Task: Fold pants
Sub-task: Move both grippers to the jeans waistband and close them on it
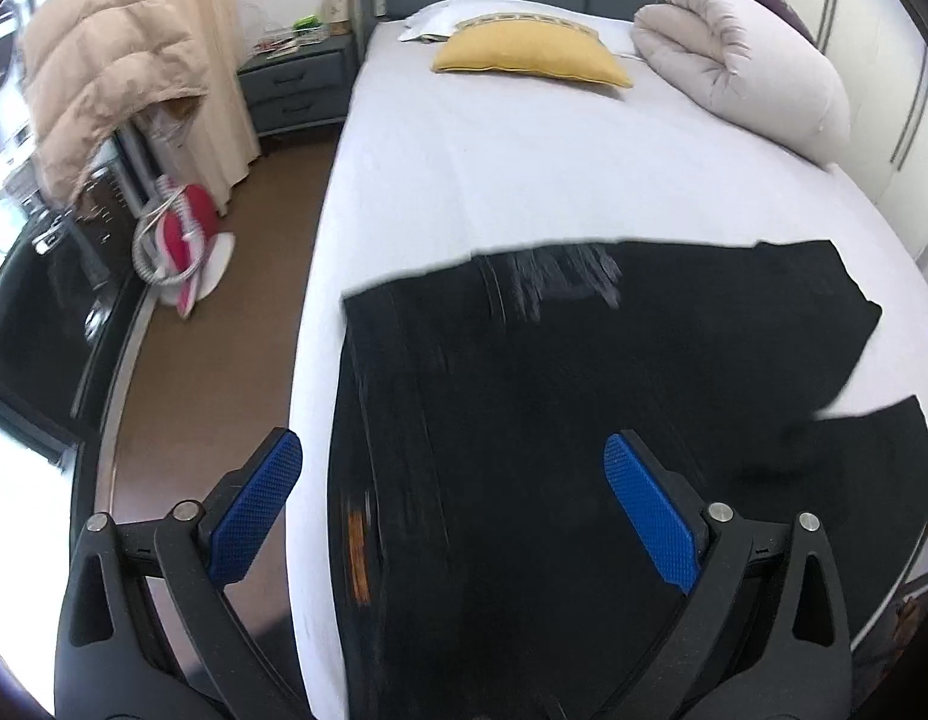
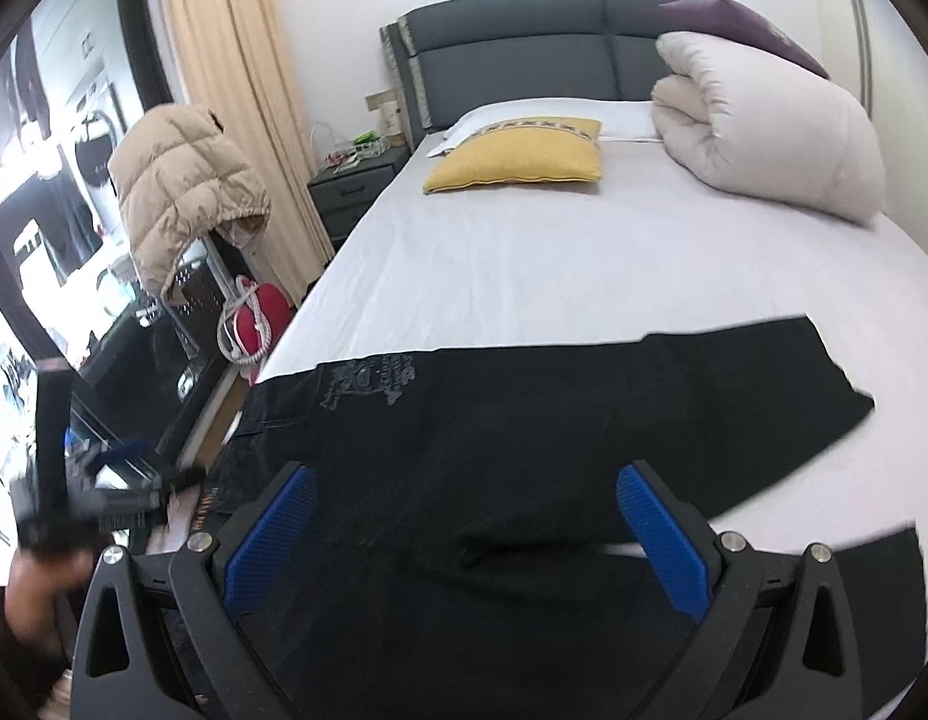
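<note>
Pants: black pants (image 2: 523,420) lie spread across the near end of the bed (image 2: 553,276), waist toward the left edge; the two legs part at the right.
Progress: judged early; no fold is clearly made, the legs apparently not yet laid together; all folds remain.
Left gripper: left gripper (image 1: 452,504) hovers over the waist side, jaws wide, holding nothing.
Right gripper: right gripper (image 2: 464,528) hovers over mid-cloth, jaws wide, empty.
Far end: yellow pillow (image 2: 517,156); rolled duvet (image 2: 775,132).
</note>
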`<act>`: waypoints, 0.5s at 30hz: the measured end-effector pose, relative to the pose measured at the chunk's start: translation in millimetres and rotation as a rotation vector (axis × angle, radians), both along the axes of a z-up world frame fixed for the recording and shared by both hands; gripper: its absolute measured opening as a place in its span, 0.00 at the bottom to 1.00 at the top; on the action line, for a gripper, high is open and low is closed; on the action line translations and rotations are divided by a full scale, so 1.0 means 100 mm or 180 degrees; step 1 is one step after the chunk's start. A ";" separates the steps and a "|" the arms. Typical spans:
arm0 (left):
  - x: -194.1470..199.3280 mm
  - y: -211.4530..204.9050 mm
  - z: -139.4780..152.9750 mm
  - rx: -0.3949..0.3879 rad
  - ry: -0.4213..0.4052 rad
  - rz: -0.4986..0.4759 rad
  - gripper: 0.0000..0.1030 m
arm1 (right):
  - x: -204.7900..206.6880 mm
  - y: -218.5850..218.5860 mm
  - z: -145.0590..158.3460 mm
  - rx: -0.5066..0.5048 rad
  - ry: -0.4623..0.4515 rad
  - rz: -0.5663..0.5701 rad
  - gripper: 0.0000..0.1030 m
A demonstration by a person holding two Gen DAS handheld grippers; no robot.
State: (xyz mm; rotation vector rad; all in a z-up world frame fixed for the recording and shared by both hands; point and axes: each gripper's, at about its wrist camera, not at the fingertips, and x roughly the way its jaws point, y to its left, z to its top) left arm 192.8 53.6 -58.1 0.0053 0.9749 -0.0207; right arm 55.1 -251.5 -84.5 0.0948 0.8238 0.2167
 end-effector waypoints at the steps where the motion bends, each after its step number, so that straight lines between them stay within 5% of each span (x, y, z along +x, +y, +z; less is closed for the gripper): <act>1: 0.18 0.05 -0.04 0.0040 -0.0003 -0.0034 0.93 | 0.08 0.00 -0.02 -0.0024 0.0009 0.0039 1.00; 3: 0.61 0.10 -0.15 0.0101 0.0092 -0.0214 0.77 | 0.26 -0.01 -0.06 -0.0064 0.0029 0.0140 0.99; 12: 1.86 0.23 -0.69 0.0261 0.0518 -0.1111 0.70 | 1.06 0.08 -0.34 -0.0558 0.0168 0.0743 0.97; 15: 2.12 0.12 -0.84 0.0154 0.0738 -0.1522 0.58 | 1.30 0.10 -0.45 -0.0440 0.0295 0.1060 0.86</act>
